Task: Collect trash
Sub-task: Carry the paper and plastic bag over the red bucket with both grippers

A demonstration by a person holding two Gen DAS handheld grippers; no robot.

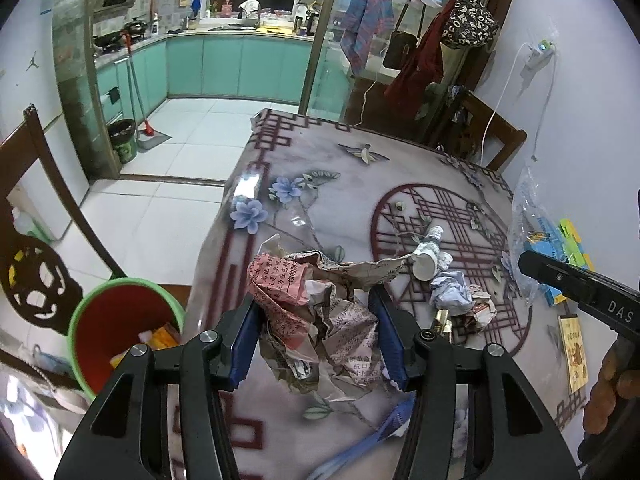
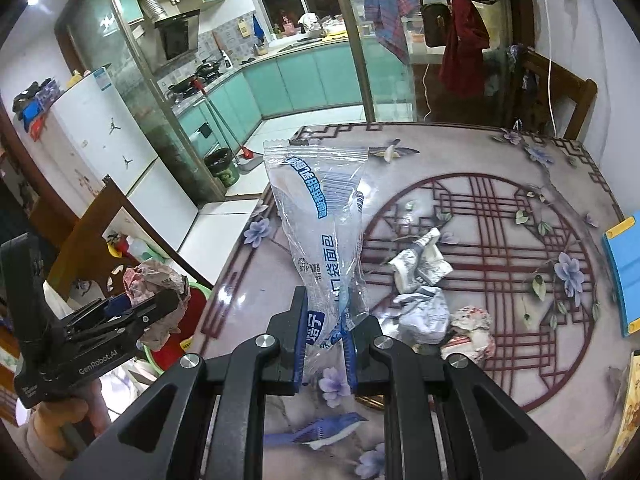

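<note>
On the glossy flower-printed tablecloth point(image 2: 500, 364) lie more scraps: a crushed paper cup point(image 2: 420, 264), a white paper wad point(image 2: 424, 312) and a blue wrapper point(image 2: 320, 428) at the near edge. At the table's left edge stands a red bin with a green rim point(image 1: 120, 328), partly filled. The left gripper point(image 1: 316, 340) clamps a crumpled newspaper ball point(image 1: 320, 320) above the table's near left part beside the bin, while the right gripper point(image 2: 324, 344) pinches a clear plastic bag point(image 2: 320, 224) with blue print, standing upright.

A wooden chair point(image 1: 494, 136) behind the patterned table point(image 1: 320, 200); teal kitchen cabinets point(image 1: 240, 66) beyond
</note>
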